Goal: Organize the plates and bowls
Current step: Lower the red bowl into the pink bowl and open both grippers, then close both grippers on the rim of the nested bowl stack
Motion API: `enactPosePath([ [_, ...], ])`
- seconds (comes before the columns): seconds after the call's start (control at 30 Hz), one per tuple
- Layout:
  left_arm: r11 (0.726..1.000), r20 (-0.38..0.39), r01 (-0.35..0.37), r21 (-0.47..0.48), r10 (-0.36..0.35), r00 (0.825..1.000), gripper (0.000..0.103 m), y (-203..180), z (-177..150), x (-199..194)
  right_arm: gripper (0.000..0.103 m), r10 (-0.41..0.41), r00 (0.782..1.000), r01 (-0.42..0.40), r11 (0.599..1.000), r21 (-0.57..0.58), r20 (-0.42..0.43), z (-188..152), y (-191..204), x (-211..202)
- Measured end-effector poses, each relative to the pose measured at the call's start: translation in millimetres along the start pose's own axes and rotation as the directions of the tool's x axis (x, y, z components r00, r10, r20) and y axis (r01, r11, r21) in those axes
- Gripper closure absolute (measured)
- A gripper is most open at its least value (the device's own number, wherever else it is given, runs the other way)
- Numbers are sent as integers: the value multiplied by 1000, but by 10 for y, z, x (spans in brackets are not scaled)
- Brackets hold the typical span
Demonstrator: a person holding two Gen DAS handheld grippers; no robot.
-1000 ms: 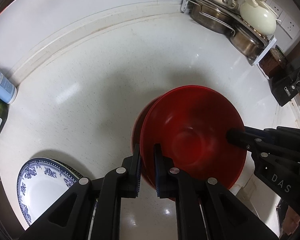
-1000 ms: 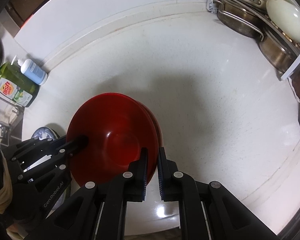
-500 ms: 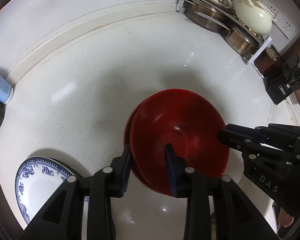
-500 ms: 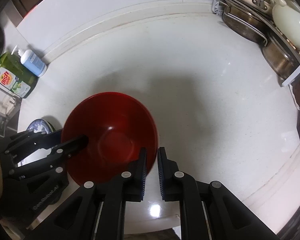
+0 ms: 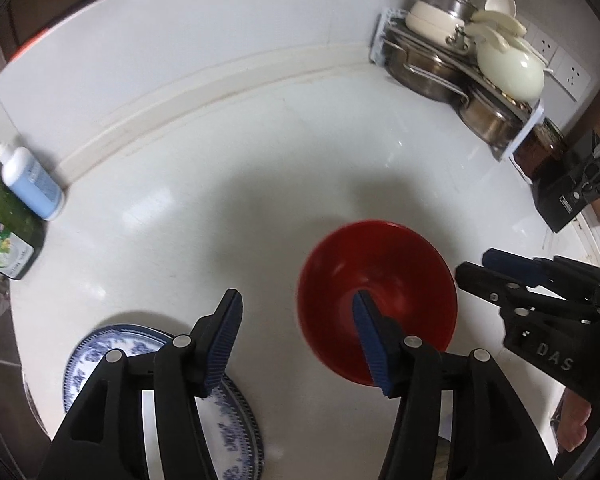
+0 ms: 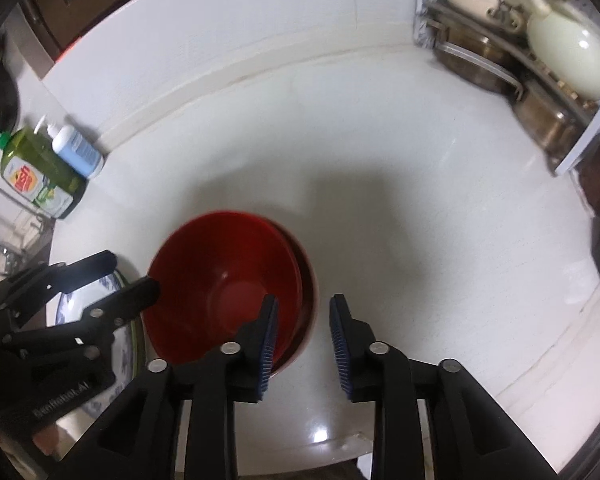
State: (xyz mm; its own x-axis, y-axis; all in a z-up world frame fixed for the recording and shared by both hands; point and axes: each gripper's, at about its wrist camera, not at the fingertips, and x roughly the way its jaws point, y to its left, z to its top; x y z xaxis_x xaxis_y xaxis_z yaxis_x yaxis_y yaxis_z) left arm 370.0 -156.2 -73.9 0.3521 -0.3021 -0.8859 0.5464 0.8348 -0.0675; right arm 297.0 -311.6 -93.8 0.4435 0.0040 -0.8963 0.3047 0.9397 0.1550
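Observation:
A red bowl (image 5: 380, 280) sits nested in a second red bowl (image 6: 309, 280) on the white counter (image 5: 260, 184). My left gripper (image 5: 298, 340) hangs above the bowl's left rim, its jaws opening. The rim lies in the gap and neither pad touches it. In the right wrist view, my right gripper (image 6: 304, 344) straddles the bowls' near right rim, jaws opening, pads clear of it. A blue-and-white plate (image 5: 96, 360) lies at the lower left, under the left finger. Each gripper shows in the other's view: the right gripper (image 5: 474, 264) and the left gripper (image 6: 132, 276).
A blue pump bottle (image 5: 30, 184) and a green dish-soap bottle (image 5: 4, 236) stand at the left by the wall. A rack of steel pots (image 5: 440, 64) with a cream lidded pot (image 5: 508, 68) fills the back right corner. A black box (image 5: 560, 200) sits right. The counter's front edge (image 6: 340, 440) is close.
Both grippers opened and let go of the red bowl's rim. The left gripper rose and drew back, so the bowl looks smaller. The bowl now rests in the lower bowl.

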Motion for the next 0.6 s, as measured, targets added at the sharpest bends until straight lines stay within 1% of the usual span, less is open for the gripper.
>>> enactPosePath([
  [0.03, 1000, 10, -11, 1, 11, 1000, 46, 17, 6, -26, 68, 0, 1000, 0, 1000, 5, 11, 2, 1, -24],
  [0.27, 998, 49, -60, -3, 60, 997, 43, 71, 27, -95, 67, -14, 997, 10, 999, 53, 77, -2, 4, -123],
  [0.4, 998, 44, -64, -3, 64, 997, 41, 106, -10, -80, 67, -28, 995, 21, 997, 77, 91, -9, -18, -104],
  [0.6, 999, 11, -43, 4, 43, 999, 41, 74, -55, 14, 67, -4, 997, -5, 995, 99, 82, -43, -15, -28],
])
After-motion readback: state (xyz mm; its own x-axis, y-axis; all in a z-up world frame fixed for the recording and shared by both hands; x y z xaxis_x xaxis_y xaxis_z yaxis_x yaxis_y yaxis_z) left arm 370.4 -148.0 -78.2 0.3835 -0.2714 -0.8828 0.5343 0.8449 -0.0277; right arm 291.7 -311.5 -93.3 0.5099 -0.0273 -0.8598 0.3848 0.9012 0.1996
